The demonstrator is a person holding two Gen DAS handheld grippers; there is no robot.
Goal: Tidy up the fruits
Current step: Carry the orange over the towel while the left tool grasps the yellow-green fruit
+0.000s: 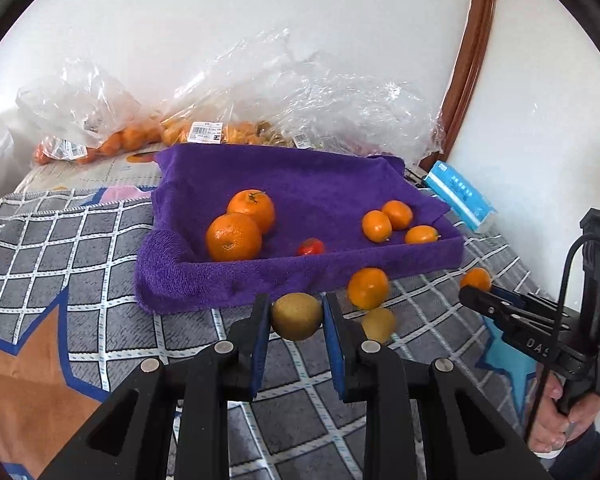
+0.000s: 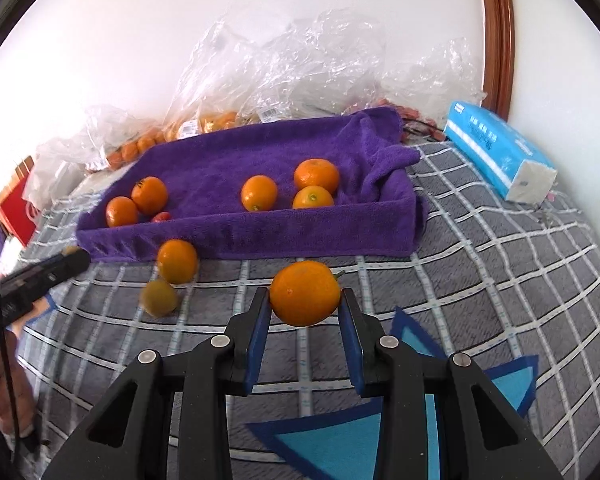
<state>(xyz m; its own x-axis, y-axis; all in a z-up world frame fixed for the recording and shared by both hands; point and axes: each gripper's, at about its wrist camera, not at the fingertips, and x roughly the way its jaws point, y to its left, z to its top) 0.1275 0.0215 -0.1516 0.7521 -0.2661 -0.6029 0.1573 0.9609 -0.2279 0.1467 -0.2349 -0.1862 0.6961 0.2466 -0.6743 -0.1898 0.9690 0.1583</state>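
Observation:
My left gripper (image 1: 296, 316) is shut on a brown-green kiwi (image 1: 296, 315), held just in front of the purple towel-lined tray (image 1: 260, 280). My right gripper (image 2: 305, 302) is shut on an orange (image 2: 305, 298), in front of the tray (image 2: 260, 236). The tray holds several oranges (image 1: 234, 237) and a small red fruit (image 1: 311, 247). On the checked cloth lie another orange (image 1: 368, 287) and a second kiwi (image 1: 378, 323), also shown in the right wrist view (image 2: 159, 297). The right gripper appears at the right of the left wrist view (image 1: 474, 286).
Clear plastic bags (image 1: 260, 92) with more oranges lie behind the tray against the white wall. A blue tissue pack (image 2: 500, 152) lies at the right. A brown wooden frame (image 2: 498, 32) stands at the back right. The checked cloth (image 2: 500, 264) covers the surface.

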